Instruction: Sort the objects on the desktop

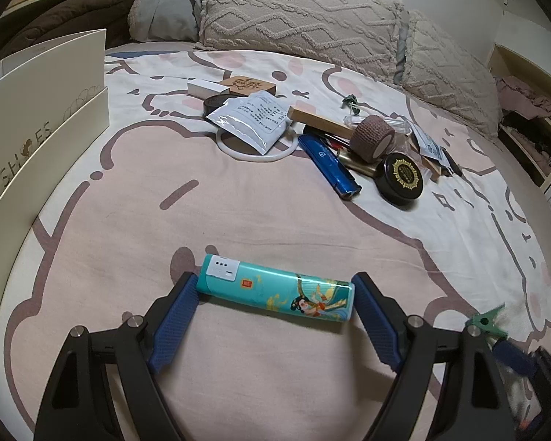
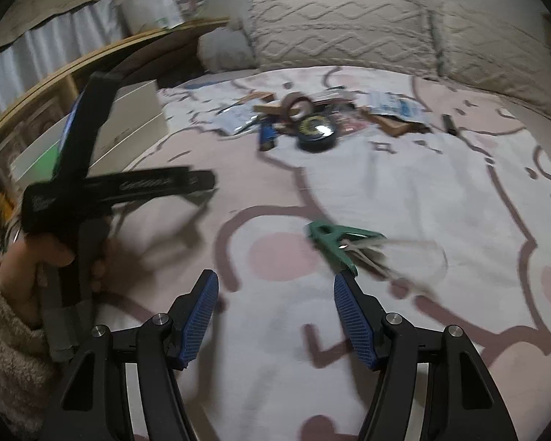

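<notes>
left gripper [image 1: 275, 294]: closed on teal tube [image 1: 275, 291], pads at both ends, long axis across jaws | right gripper [image 2: 275, 307]: open, empty | green clip [image 2: 339, 240]: just ahead-right, right hand nearer

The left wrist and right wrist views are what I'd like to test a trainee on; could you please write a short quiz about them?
1. Multiple choice: what lies between the fingers of the left gripper? A) a red mug B) a teal tube C) a spoon
2. True or false: the right gripper has its fingers apart with nothing between them.
3. Short answer: what colour is the clip lying on the bedsheet just beyond the right gripper?

Key: 1 B; 2 true; 3 green.
</notes>
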Demonstrator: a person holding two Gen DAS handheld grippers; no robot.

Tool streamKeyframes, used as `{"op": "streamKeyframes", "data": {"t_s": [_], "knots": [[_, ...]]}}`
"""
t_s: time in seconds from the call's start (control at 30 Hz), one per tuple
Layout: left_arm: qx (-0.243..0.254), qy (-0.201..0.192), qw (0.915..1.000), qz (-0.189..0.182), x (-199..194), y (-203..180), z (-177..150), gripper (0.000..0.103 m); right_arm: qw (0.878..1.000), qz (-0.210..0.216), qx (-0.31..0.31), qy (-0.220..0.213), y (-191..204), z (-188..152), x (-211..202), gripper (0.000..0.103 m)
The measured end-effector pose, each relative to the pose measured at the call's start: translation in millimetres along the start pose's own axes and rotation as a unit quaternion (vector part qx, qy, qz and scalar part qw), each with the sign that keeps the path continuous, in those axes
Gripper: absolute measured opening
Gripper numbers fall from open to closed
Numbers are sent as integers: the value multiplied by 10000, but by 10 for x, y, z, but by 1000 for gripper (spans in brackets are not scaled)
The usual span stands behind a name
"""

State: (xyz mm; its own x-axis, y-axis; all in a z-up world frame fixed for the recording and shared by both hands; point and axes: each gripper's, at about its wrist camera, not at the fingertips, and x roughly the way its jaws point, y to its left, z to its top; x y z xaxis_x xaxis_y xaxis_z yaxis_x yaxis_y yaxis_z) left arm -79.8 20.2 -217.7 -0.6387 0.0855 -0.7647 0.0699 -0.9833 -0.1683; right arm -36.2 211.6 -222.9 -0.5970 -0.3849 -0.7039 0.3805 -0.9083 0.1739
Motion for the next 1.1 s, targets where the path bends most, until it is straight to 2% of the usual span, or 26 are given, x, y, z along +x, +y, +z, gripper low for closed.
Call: {"op": "streamKeyframes", "data": {"t_s": [0.23, 0.5, 0.77, 1.1], "knots": [[5, 18, 10000, 2, 12, 7, -3, 84, 9986, -344, 397, -88, -262, 38, -19, 66], [34, 27, 10000, 29, 17, 4, -10, 84, 9985, -511, 209, 2, -121, 56, -66, 66], [38, 32, 10000, 29, 22, -1, -2, 84, 9996, 17, -96, 270, 88, 95, -37, 66], [80, 48, 9999, 56, 47, -27, -14, 84, 9972, -632, -101, 389, -189, 183, 169, 66]]}}
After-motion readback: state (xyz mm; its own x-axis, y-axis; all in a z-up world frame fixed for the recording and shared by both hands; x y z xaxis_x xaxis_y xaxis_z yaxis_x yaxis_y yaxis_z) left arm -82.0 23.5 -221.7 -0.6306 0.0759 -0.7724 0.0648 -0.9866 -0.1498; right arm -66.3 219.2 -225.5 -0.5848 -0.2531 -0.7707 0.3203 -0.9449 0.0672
